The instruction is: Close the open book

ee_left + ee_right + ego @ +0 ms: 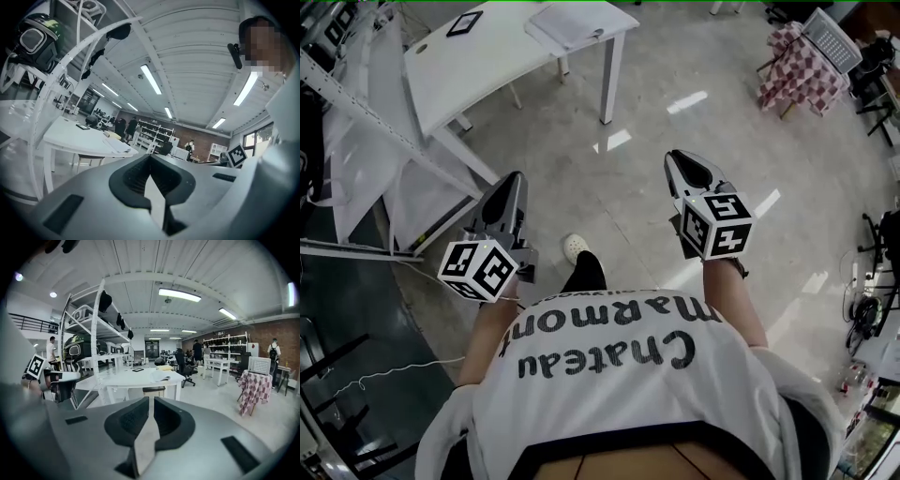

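Observation:
The open book [567, 23] lies with pale pages up on the far right end of a white table [487, 66], well ahead of both grippers. It also shows as the book [112, 143] in the left gripper view and the book [159, 377] in the right gripper view. My left gripper [514, 178] hangs over the floor in front of me, jaws together and nothing in them. My right gripper [675, 157] is held at about the same distance, tilted slightly down, its jaws nearly touching and empty. From their own cameras, the left gripper [150, 158] and the right gripper [151, 400] both face the table.
A small black-framed card [464, 23] lies on the table left of the book. White shelving [356, 103] stands at the left. A checkered-cloth table [806, 70] is at the far right. My white shoe [575, 246] is on the tiled floor. People stand far off.

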Available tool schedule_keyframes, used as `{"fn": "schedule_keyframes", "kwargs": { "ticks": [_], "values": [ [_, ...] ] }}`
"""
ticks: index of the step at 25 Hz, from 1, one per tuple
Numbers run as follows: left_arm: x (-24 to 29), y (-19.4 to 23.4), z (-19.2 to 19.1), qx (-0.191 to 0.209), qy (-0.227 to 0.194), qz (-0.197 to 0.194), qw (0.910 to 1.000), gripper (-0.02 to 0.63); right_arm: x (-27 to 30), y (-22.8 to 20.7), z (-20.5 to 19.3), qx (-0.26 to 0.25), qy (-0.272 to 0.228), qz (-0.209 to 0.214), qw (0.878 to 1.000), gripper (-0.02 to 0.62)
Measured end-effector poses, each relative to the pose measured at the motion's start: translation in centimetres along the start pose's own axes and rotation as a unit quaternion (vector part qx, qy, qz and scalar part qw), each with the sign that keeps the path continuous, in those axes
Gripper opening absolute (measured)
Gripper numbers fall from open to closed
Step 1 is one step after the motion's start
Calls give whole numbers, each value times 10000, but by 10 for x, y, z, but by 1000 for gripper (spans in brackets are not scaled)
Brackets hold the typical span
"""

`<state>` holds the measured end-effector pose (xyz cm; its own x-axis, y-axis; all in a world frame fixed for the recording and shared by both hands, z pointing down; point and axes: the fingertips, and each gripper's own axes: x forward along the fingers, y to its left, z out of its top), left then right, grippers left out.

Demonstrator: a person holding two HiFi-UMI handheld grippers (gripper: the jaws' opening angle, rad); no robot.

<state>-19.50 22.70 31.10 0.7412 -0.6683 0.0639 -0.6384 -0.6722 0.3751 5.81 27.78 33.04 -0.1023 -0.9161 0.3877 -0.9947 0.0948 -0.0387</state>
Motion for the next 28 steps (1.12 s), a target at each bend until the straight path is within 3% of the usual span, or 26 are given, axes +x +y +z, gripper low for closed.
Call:
{"fn": "schedule_keyframes", "kwargs": {
  "ticks": [5, 10, 15, 28],
  "values": [
    [45, 28, 37, 88, -160, -161, 9997, 23, 52, -10, 47, 10, -161, 57, 9999, 51],
    [86, 71, 75, 179, -371, -35, 9991, 23, 111, -17, 89, -141, -219, 151, 9995, 51],
    [111, 124, 95, 112, -274, 126, 9995, 23, 173, -12, 122, -156, -265, 254, 9992, 51],
    [160, 194, 136, 252, -431, 291, 9983, 23, 257, -14, 151, -32, -272, 293, 9992, 51]
  ]
}}
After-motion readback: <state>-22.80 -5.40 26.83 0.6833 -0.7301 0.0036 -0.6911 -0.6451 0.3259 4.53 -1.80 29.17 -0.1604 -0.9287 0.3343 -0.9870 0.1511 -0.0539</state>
